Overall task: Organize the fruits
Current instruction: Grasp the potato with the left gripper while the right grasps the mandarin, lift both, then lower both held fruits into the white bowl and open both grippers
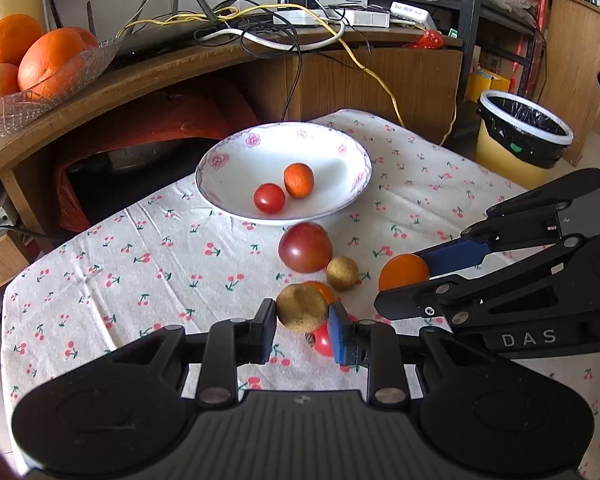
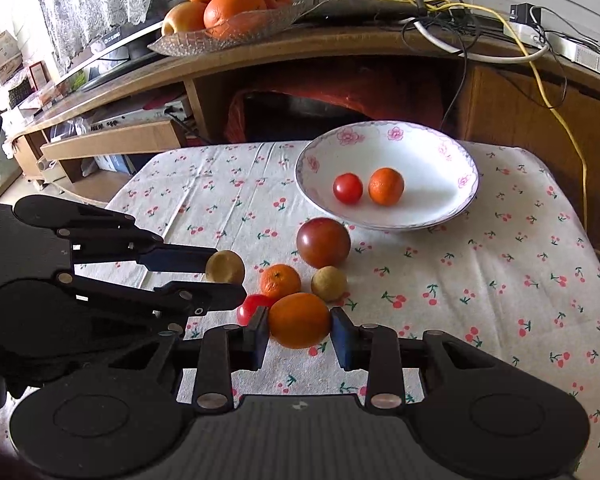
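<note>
Two tongs | left tongs pinch brown fruit | right tongs pinch orange fruit

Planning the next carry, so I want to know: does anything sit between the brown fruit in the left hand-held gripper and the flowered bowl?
Yes. The large dark-red tomato lies on the cloth between the brown fruit held by the left hand-held gripper and the flowered bowl, just before its near rim. Lifting over it should clear.

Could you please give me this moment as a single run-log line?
left gripper: shut on brown fruit | right gripper: shut on orange fruit | bowl: small tomato, small orange
</note>
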Motion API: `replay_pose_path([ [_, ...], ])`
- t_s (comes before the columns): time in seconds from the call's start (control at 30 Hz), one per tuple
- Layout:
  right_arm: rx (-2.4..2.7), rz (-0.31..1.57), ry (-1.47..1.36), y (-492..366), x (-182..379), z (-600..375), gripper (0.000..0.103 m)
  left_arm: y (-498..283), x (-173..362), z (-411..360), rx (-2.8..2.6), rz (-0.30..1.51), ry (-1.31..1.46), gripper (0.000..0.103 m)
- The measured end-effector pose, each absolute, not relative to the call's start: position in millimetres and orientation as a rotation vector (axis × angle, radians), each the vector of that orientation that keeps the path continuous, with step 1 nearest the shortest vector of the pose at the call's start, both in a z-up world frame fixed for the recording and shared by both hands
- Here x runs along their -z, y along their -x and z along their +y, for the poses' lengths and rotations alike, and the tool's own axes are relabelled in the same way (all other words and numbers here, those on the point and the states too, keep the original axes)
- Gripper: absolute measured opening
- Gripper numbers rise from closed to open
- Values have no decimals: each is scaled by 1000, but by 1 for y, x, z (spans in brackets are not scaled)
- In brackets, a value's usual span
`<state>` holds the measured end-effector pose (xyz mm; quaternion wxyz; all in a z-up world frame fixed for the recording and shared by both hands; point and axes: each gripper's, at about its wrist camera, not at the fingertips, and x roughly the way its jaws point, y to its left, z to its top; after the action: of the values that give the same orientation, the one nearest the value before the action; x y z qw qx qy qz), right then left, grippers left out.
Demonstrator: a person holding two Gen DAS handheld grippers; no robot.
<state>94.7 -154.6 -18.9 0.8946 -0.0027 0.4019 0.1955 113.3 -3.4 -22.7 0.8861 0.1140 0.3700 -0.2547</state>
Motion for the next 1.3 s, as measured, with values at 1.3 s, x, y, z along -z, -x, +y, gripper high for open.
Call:
replay_pose_path([
  [1.3,-341,747,4,-196,27,-177,29,-216,34,-32,423,744,-179,34],
])
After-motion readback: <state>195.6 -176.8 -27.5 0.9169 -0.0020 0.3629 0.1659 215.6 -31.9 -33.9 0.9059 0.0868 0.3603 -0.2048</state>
